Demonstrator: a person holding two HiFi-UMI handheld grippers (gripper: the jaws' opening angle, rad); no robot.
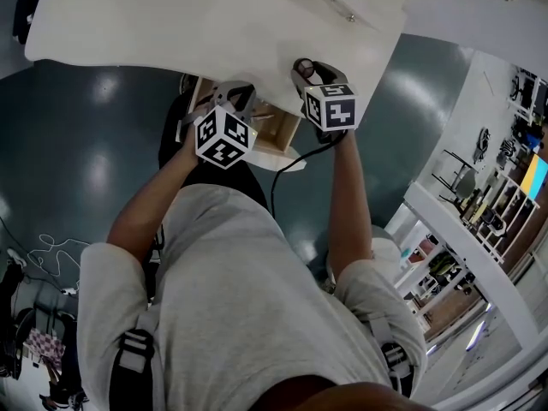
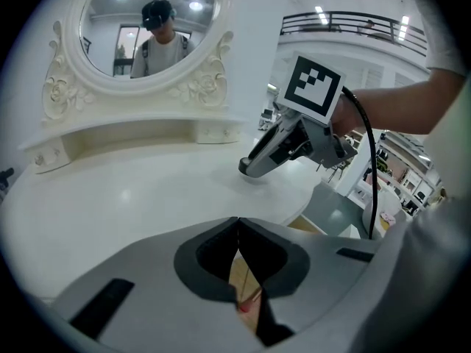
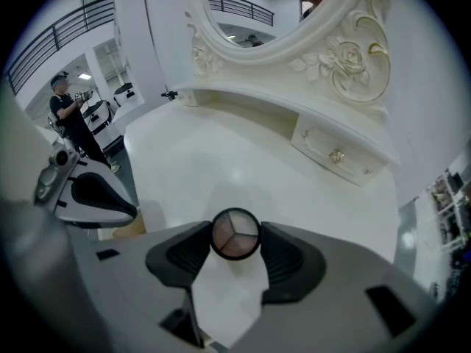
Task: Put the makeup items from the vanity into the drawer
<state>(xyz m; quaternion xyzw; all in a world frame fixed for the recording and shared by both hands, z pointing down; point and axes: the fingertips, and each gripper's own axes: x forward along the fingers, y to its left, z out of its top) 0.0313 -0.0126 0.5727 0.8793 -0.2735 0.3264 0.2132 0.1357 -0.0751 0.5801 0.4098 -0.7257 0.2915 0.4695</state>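
Note:
A round black compact (image 3: 235,234) with three powder shades sits between the pads of my right gripper (image 3: 236,243), which is shut on it low over the white vanity top (image 3: 221,160). From the left gripper view, that right gripper (image 2: 249,168) reaches down to the tabletop. My left gripper (image 2: 237,225) is shut with nothing in it, hanging over the open wooden drawer (image 2: 246,285), where a small red thing shows. In the head view both grippers, left (image 1: 242,101) and right (image 1: 302,67), are at the vanity's front edge above the drawer (image 1: 278,131).
An oval mirror (image 2: 147,20) in a carved white frame stands at the back of the vanity. Small drawers with gold knobs (image 3: 336,155) run under it. A black cable (image 1: 287,165) hangs from the right gripper. White shelving (image 1: 479,204) stands to the right, and a person (image 3: 70,116) far left.

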